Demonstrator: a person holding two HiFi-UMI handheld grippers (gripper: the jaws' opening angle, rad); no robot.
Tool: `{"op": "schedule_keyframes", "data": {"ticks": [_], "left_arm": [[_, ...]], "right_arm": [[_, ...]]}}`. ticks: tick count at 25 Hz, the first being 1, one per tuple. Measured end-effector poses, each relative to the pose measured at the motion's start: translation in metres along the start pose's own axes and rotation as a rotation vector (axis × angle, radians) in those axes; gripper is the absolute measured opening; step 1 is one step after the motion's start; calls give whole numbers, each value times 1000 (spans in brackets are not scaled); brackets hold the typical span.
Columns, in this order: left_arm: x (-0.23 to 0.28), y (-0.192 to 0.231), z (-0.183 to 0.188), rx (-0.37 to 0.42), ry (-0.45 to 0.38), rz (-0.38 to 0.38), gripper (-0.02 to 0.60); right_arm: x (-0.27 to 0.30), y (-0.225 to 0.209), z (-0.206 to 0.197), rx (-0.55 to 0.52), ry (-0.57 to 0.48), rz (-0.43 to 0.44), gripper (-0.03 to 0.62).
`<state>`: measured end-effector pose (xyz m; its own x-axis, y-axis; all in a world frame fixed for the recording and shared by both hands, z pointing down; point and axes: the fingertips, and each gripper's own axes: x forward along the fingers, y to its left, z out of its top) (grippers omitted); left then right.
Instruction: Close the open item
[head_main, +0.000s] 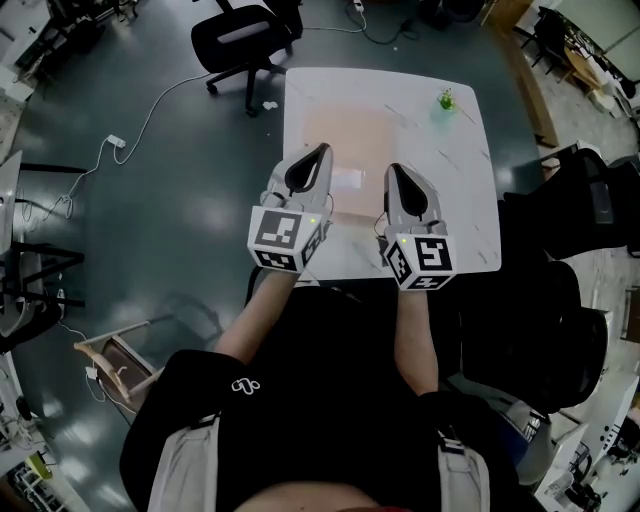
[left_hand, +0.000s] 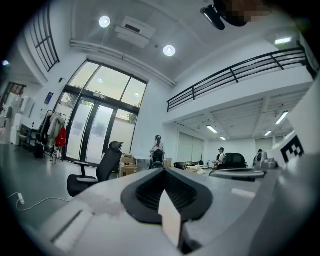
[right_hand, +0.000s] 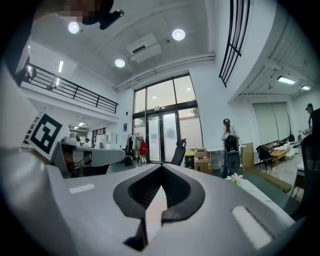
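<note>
A pale pink flat sheet (head_main: 345, 130) lies on the middle of the white table (head_main: 460, 190), with a small white rectangular piece (head_main: 347, 180) at its near edge. I cannot tell which item is open. My left gripper (head_main: 322, 149) hovers over the sheet's near left part, jaws together and holding nothing. My right gripper (head_main: 392, 168) hovers beside it on the right, also shut and empty. Both gripper views look level across the room. The left gripper (left_hand: 164, 170) and the right gripper (right_hand: 161, 166) each show closed tips there.
A small green and white plant (head_main: 445, 100) stands at the table's far right and also shows as a plant (right_hand: 235, 179) in the right gripper view. A black office chair (head_main: 243, 40) stands beyond the table's far left corner. Cables lie on the floor at the left. People stand far off.
</note>
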<state>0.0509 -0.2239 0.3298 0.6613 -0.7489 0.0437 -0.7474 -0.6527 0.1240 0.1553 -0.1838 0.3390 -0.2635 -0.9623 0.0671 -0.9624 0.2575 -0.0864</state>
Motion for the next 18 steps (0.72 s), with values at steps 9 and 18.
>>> {"op": "schedule_keyframes", "data": {"ticks": [9,18], "left_arm": [[-4,-11,-9,9,18,7,0],[-4,-5,-18,9,29,17,0]], "right_arm": [[-1,-4,4,-9,-7,23,-9],[8,1,5,-24,-11,49,-9]]}}
